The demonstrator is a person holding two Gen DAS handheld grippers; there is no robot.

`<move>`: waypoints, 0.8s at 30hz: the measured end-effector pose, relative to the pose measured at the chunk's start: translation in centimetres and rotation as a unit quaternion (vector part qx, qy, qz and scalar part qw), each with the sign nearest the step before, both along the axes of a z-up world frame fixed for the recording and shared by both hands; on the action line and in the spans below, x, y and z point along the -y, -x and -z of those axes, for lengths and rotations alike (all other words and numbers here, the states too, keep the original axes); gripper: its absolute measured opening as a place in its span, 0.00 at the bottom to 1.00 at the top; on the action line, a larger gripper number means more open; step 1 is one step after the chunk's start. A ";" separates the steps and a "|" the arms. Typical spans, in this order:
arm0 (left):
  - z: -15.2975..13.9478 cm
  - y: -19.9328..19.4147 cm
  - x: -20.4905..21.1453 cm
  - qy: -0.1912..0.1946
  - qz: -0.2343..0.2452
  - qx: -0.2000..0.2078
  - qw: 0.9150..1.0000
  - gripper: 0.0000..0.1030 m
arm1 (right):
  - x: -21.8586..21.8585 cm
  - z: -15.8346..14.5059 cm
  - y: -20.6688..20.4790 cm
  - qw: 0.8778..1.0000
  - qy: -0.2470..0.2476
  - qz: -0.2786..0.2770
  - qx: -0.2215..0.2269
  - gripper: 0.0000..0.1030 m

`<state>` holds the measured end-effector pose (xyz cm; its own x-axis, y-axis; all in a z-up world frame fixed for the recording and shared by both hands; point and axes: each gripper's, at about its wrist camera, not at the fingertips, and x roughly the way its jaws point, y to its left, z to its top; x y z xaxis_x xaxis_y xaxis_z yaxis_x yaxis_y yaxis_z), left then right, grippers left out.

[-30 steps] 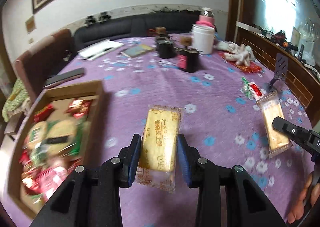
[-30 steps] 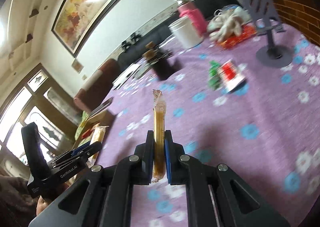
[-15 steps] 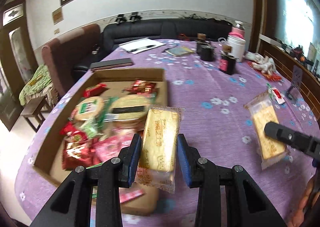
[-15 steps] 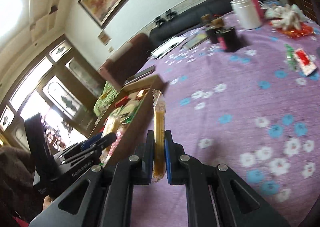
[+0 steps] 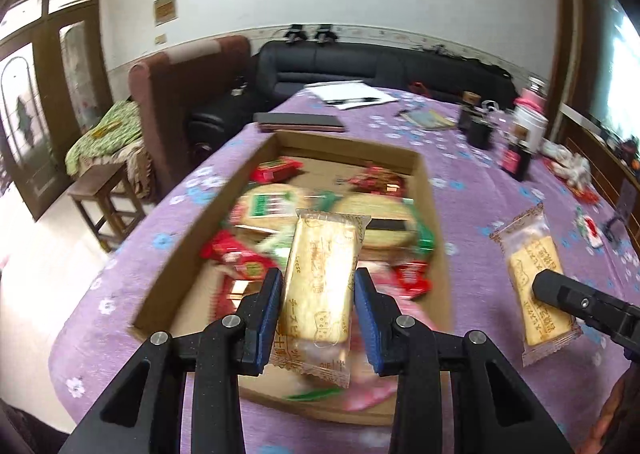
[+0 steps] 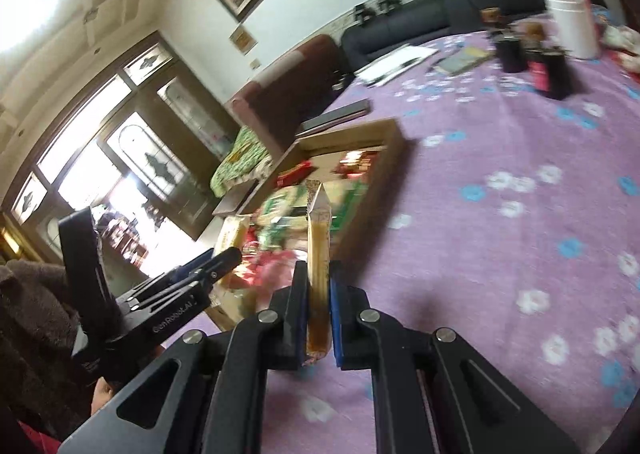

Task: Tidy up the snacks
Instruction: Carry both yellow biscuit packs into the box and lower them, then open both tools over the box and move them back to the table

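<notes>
Snacks are being gathered into a cardboard box [image 5: 424, 173] at frame centre on the purple flowered tablecloth [image 5: 480, 181]. One cracker packet [image 5: 320, 286] is clamped flat between the pads of the left gripper [image 5: 316, 314], low in the left wrist view, over the box's red and green packets. A second cracker packet [image 6: 319, 254] is pinched edge-on by the tightly closed right gripper [image 6: 319, 318], at bottom centre, beside the box's right wall.
</notes>
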<state>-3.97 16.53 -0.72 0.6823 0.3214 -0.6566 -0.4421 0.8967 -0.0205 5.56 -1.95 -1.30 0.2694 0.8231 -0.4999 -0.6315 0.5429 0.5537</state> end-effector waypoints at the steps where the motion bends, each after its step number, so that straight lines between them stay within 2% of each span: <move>1: 0.0 0.2 -0.6 0.000 -0.007 -0.001 1.000 0.37 | -0.9 -0.1 0.0 1.000 0.001 -0.006 0.002 0.09; 6: 0.5 1.4 -3.7 0.009 -0.036 -0.008 0.999 0.37 | -4.8 -0.3 -0.5 1.000 0.004 -0.028 0.007 0.10; 9: 1.0 1.6 -4.5 0.025 -0.035 -0.008 0.999 0.37 | -6.2 -0.4 -0.6 0.999 0.006 -0.036 0.005 0.10; 18: 1.9 -0.3 -2.7 0.028 0.000 -0.021 0.999 0.37 | -8.2 0.2 -0.2 0.998 0.025 -0.050 0.007 0.10; 24: 2.6 -1.2 -2.4 0.018 0.000 -0.037 0.999 0.37 | -8.4 0.9 -0.6 0.998 0.034 -0.048 0.000 0.11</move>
<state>-2.76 18.91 -3.35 0.6314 0.2963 -0.7166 -0.4432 0.8962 -0.0199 6.15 6.49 -2.23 0.1909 0.8096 -0.5551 -0.6815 0.5163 0.5186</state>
